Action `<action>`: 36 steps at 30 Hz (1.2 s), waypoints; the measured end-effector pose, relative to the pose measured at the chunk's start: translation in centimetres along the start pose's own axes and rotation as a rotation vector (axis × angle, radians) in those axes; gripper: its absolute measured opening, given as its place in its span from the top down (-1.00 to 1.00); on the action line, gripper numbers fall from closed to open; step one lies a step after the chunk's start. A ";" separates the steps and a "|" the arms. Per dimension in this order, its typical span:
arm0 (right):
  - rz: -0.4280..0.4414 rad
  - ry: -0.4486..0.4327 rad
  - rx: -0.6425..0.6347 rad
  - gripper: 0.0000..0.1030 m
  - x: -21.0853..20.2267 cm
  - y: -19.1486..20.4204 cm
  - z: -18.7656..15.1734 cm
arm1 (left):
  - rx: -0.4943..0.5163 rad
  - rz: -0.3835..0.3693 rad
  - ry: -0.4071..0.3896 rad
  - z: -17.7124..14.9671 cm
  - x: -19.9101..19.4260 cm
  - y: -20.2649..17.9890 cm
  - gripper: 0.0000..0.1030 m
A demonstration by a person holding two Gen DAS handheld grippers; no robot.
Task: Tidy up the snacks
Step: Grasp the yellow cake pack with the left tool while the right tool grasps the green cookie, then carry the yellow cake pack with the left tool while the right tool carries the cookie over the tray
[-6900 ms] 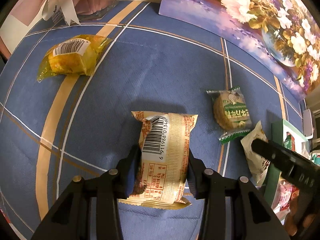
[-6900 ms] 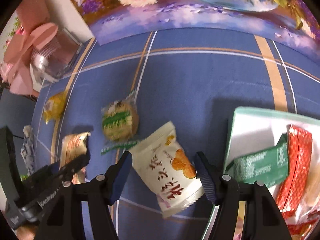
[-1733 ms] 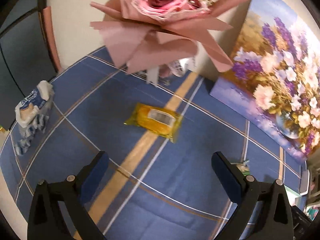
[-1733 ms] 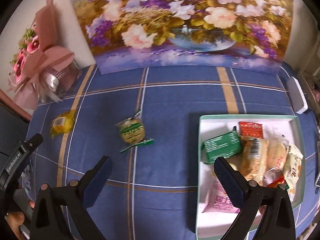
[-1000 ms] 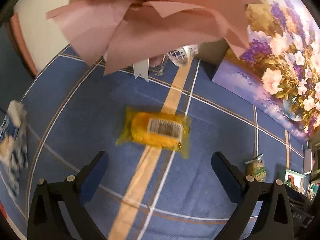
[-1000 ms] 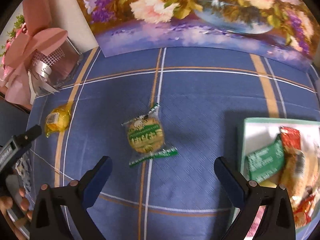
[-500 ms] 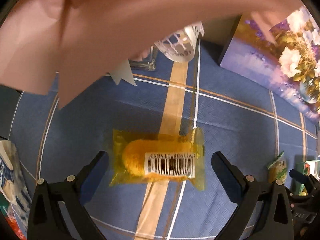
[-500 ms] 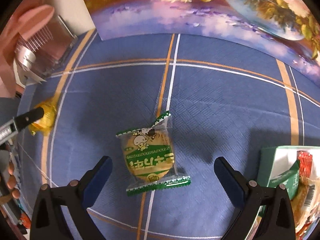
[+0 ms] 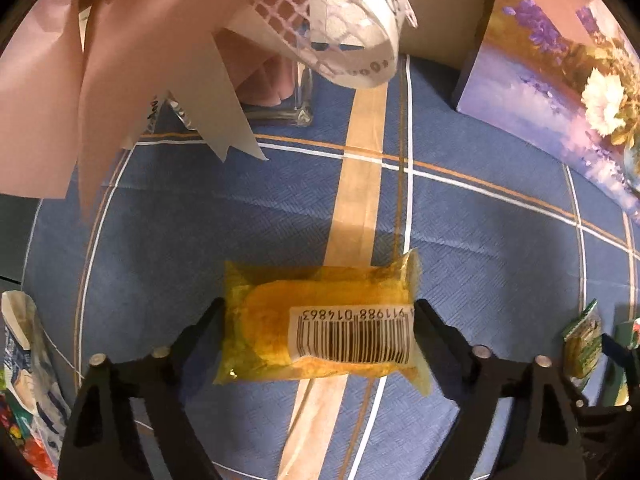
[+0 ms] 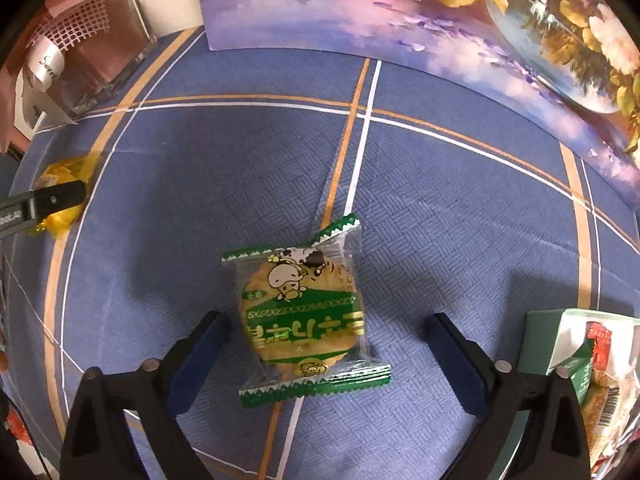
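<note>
Left hand-held gripper [image 9: 318, 316] pointed steeply down over a yellow snack packet [image 9: 320, 320] that lay on the counter [image 9: 480, 240], which was covered by a blue plaid cloth. Its jaws had just been closing, and the packet (barcode label facing up) sat between them; the fingers [image 9: 200, 328] were right at the packet's two ends, but I could not tell if they already pressed it. Pink wrapping paper [image 9: 120, 60] of a bouquet hung above.

Right hand-held gripper [image 10: 326, 344] also pointed down, around a round cracker in a green and clear wrapper [image 10: 304, 320]. Its jaws had just been closing too, yet they stood spread, with free cloth on both sides of the cracker. A green tray [image 10: 536, 344] with other snacks was at the right edge, and a flower painting [image 10: 440, 20] stood behind.
</note>
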State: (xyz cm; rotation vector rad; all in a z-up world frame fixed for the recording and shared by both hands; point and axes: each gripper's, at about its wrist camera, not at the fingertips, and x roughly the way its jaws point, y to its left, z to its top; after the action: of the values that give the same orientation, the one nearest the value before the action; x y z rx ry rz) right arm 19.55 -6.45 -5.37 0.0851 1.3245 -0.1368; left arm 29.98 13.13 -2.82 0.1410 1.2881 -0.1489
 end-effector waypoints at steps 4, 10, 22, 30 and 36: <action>0.004 -0.027 -0.016 -0.33 -1.1 0.1 -0.8 | 0.010 0.011 -0.001 -0.5 -0.2 -0.8 -0.60; 0.017 -0.029 0.007 -0.02 -1.8 0.2 -2.0 | -0.044 -0.013 0.010 -2.2 -0.4 -1.3 -0.58; 0.057 -0.105 0.037 -0.02 -7.3 -0.7 -5.3 | -0.165 -0.167 -0.064 -7.9 -6.4 -3.8 -0.57; 0.058 -0.171 0.079 -0.02 -12.8 -2.5 -7.7 | -0.132 -0.202 -0.183 -9.0 -14.6 -5.9 -0.57; 0.076 -0.220 0.133 -0.02 -16.2 -4.7 -10.0 | -0.079 -0.243 -0.240 -10.0 -18.7 -9.6 -0.57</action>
State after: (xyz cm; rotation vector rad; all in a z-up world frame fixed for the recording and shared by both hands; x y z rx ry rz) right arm 5.41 -8.87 7.96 0.2267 1.0905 -0.1644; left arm 13.60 6.14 12.23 -0.1001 1.0666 -0.3129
